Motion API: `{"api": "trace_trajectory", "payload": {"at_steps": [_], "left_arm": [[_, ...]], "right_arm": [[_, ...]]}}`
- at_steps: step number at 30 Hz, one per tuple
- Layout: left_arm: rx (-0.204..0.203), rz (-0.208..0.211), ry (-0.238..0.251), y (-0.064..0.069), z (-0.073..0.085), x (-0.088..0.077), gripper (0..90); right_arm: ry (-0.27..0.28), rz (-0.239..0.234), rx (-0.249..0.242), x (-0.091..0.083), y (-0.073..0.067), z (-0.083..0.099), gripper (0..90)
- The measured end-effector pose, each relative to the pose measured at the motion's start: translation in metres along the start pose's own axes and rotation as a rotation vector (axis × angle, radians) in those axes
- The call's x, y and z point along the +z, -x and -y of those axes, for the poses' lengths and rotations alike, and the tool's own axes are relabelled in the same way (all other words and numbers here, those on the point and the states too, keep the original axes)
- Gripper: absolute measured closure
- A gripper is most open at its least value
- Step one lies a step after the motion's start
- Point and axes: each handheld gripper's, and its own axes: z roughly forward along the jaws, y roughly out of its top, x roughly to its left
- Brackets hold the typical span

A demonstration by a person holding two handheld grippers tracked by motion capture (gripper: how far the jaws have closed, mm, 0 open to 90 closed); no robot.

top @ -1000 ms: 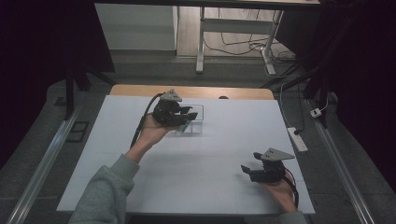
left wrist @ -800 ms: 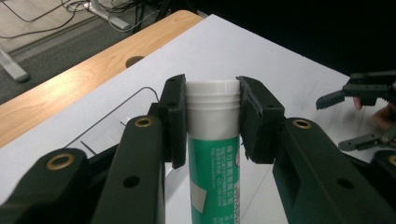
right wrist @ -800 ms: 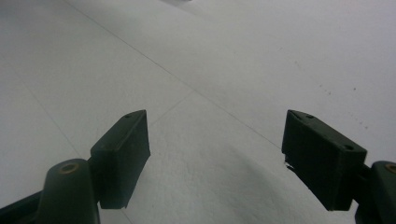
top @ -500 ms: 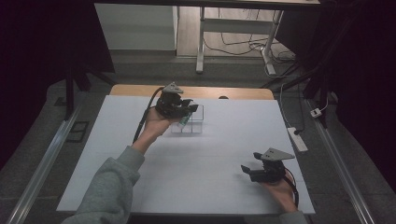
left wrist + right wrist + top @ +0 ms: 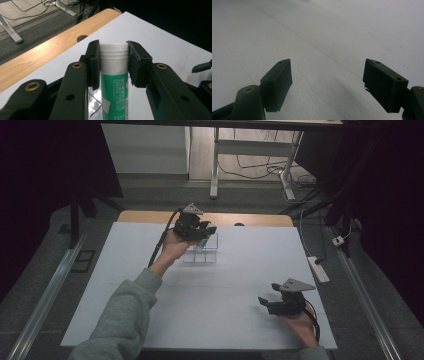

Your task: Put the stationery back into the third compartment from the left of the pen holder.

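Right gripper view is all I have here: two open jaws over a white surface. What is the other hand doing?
Observer: The left gripper is shut on a green tube with a white cap, its pads clamped at the cap.
Operator: Where on the table is that?
Observer: In the high view the left gripper is at the far side of the white table, over a clear compartment rack.
Operator: Is the tube inside the rack?
Observer: Its lower end is not visible, so I cannot tell.
Operator: And my gripper?
Observer: The right gripper sits near the table's near right corner, jaws open, nothing between them.
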Motion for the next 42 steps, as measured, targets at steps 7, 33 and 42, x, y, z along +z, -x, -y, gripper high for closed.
{"api": "trace_trajectory", "payload": {"at_steps": [7, 33, 42], "left_arm": [[-0.007, -0.011, -0.002, -0.004, -0.005, 0.006, 64.1], [-0.049, -0.036, 0.013, -0.019, -0.018, 0.044, 64.1], [-0.055, -0.031, 0.007, -0.020, -0.016, 0.055, 64.1]], "right_arm": [[0.001, 0.000, 0.000, 0.000, 0.000, 0.000, 22.5], [-0.009, -0.002, 0.000, 0.001, 0.001, 0.000, 22.4], [-0.008, 0.000, 0.001, 0.000, 0.002, 0.001, 22.4]]}}
